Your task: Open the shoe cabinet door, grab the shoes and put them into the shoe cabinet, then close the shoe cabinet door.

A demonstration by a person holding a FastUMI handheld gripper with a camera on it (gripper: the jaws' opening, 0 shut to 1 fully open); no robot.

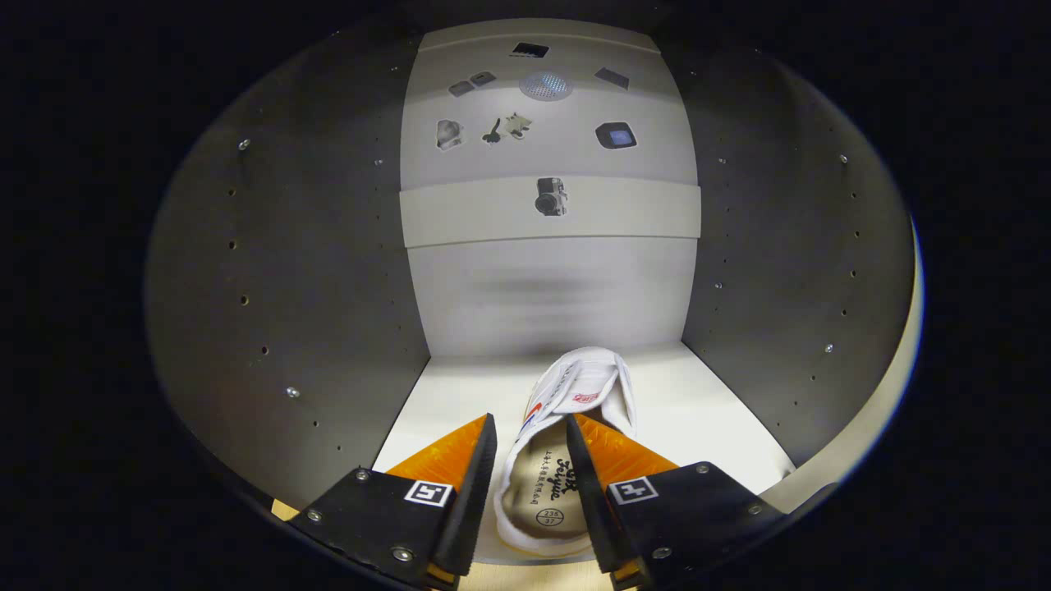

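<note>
Inside the open pale wooden shoe cabinet point(328, 287), my hand-held gripper point(530, 460) stood narrowly parted around the white canvas shoe point(575, 386), already on the floor panel; door closing remained.

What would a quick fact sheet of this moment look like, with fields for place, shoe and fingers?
place: inside the shoe cabinet, door open
shoe: white shoe on the cabinet floor, toe toward the back wall
gripper: fingers straddle the shoe's heel end, apart, not clearly pressing it
back wall: small pictures stuck on it
</note>
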